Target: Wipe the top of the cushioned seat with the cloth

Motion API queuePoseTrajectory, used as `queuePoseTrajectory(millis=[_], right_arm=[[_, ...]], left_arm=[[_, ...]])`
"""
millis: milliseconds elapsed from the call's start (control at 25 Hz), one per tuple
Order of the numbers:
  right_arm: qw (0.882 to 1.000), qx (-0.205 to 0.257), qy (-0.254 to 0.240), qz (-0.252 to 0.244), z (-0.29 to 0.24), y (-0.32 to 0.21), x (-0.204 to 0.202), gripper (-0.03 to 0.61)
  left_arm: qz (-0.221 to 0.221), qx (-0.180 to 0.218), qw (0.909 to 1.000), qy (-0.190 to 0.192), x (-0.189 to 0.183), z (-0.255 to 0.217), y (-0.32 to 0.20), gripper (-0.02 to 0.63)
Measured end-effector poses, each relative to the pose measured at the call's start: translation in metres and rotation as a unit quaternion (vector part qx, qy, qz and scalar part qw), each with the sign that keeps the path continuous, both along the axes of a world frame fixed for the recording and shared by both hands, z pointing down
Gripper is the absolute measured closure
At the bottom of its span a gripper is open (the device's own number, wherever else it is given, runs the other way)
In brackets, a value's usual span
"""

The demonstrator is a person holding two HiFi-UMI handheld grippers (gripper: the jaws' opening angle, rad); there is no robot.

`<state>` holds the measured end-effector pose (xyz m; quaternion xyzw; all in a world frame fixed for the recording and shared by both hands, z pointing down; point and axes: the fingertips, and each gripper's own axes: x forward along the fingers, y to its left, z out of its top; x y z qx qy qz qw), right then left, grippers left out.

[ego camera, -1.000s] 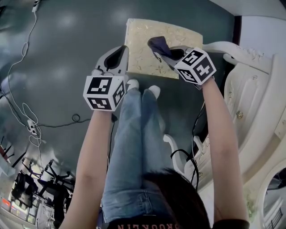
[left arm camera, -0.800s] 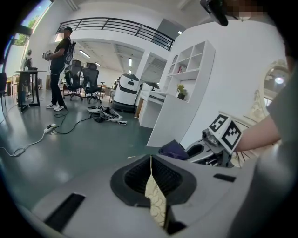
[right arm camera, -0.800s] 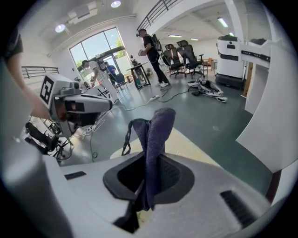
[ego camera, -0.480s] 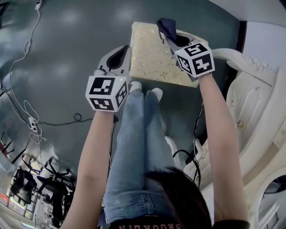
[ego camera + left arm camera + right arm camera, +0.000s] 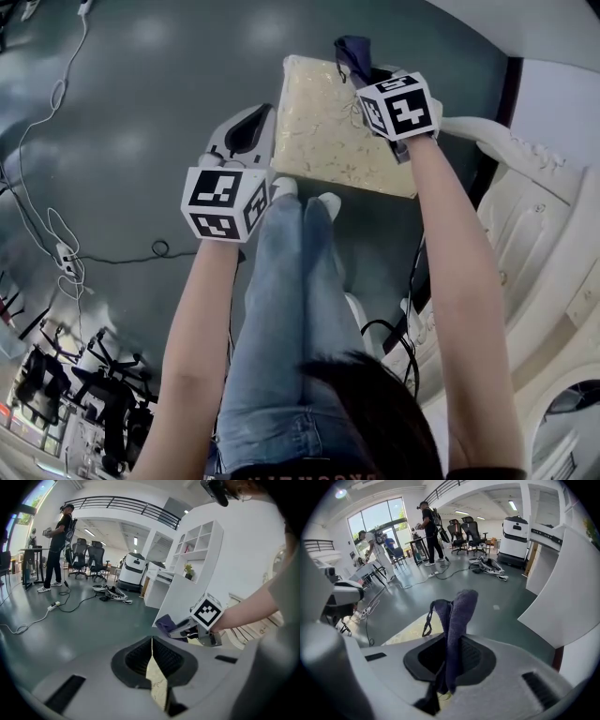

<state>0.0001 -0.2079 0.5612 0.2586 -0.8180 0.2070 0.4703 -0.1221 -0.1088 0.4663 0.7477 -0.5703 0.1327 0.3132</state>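
Pinching the cloth (image 5: 457, 616) tight in its own view, right gripper (image 5: 362, 75) sits at cushioned seat (image 5: 323, 127) far right corner; left gripper (image 5: 261, 114) closed, empty, beside seat's left edge

left gripper (image 5: 255, 120): at 11 o'clock, jaws closed together, nothing between them | right gripper (image 5: 364, 75): at 1 o'clock, further forward, jaws clamped on cloth (image 5: 351, 49) | left forearm (image 5: 202, 319), right forearm (image 5: 459, 281): stretched toward 12 o'clock
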Motion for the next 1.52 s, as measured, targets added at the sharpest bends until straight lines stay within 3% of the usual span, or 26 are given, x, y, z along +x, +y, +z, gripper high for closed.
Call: queuePoseTrajectory(millis=[200,320,560,720,840,1520], right_arm=[[0.999,-0.021,0.025,0.019,0.018,-0.001,-0.008,0.546],[0.999,-0.028,0.032,0.006,0.021,0.001,-0.012,0.546],[0.994,-0.024,0.061,-0.087,0.022,0.011,-0.019,0.548],[0.983,-0.002,0.079,-0.165,0.021,0.021,-0.028,0.548],[0.976,0.004,0.095,-0.196,0.022,0.026,-0.027,0.548],[0.966,-0.017,0.087,-0.244,0.018,0.069,-0.034,0.548]], left_arm=[[0.009,-0.004,0.9999,-0.001,0.000,0.005,-0.001,0.606],[0.013,-0.005,0.9999,-0.004,0.000,0.006,-0.003,0.607],[0.016,-0.003,0.9999,-0.001,0.003,0.006,-0.009,0.606],[0.022,-0.001,0.9998,-0.003,0.005,0.005,-0.010,0.606],[0.024,0.000,0.9997,-0.004,0.005,0.004,-0.009,0.606],[0.030,0.005,0.9995,-0.007,0.016,-0.002,0.007,0.606]])
